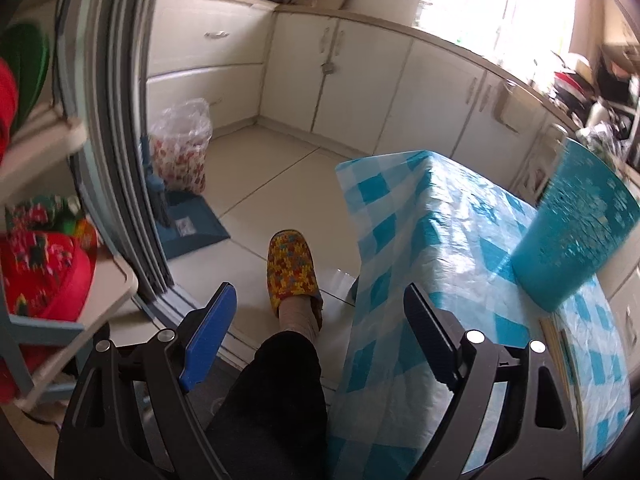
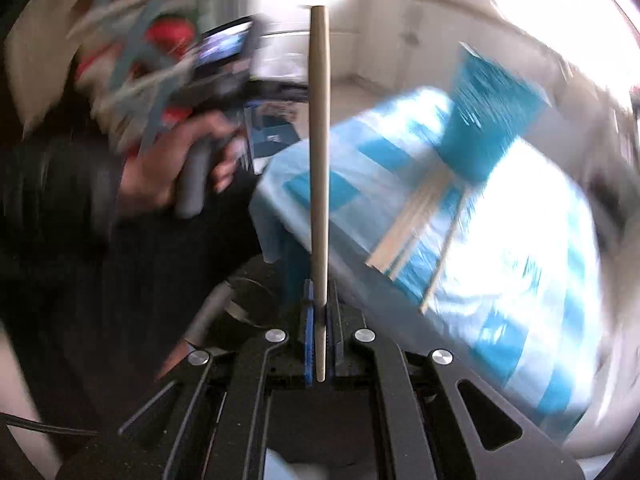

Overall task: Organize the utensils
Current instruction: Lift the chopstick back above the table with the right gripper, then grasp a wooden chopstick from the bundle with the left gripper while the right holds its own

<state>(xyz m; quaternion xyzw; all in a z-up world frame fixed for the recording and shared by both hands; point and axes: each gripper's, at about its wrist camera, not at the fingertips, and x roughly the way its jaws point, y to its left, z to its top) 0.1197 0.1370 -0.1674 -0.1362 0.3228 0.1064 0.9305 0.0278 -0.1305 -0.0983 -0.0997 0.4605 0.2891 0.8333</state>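
My right gripper point(image 2: 319, 292) is shut on a pale wooden chopstick point(image 2: 320, 152) that sticks straight out ahead of it, high above the table. Several more chopsticks point(image 2: 408, 228) lie on the blue-and-white checked tablecloth point(image 2: 520, 280), in front of a teal perforated holder point(image 2: 480, 120). In the left wrist view the same holder point(image 1: 576, 232) stands on the cloth point(image 1: 440, 240) to the right. My left gripper point(image 1: 320, 312) hangs open off the table's left edge, nothing between its fingers. A hand point(image 2: 168, 172) holds that left gripper in the blurred right wrist view.
A person's leg in dark trousers and a yellow patterned slipper point(image 1: 294, 268) stand on the tiled floor below the left gripper. A shelf rack point(image 1: 48, 280) with red items is at the left, beside a sliding door frame point(image 1: 116, 140). White cabinets point(image 1: 360, 76) line the back.
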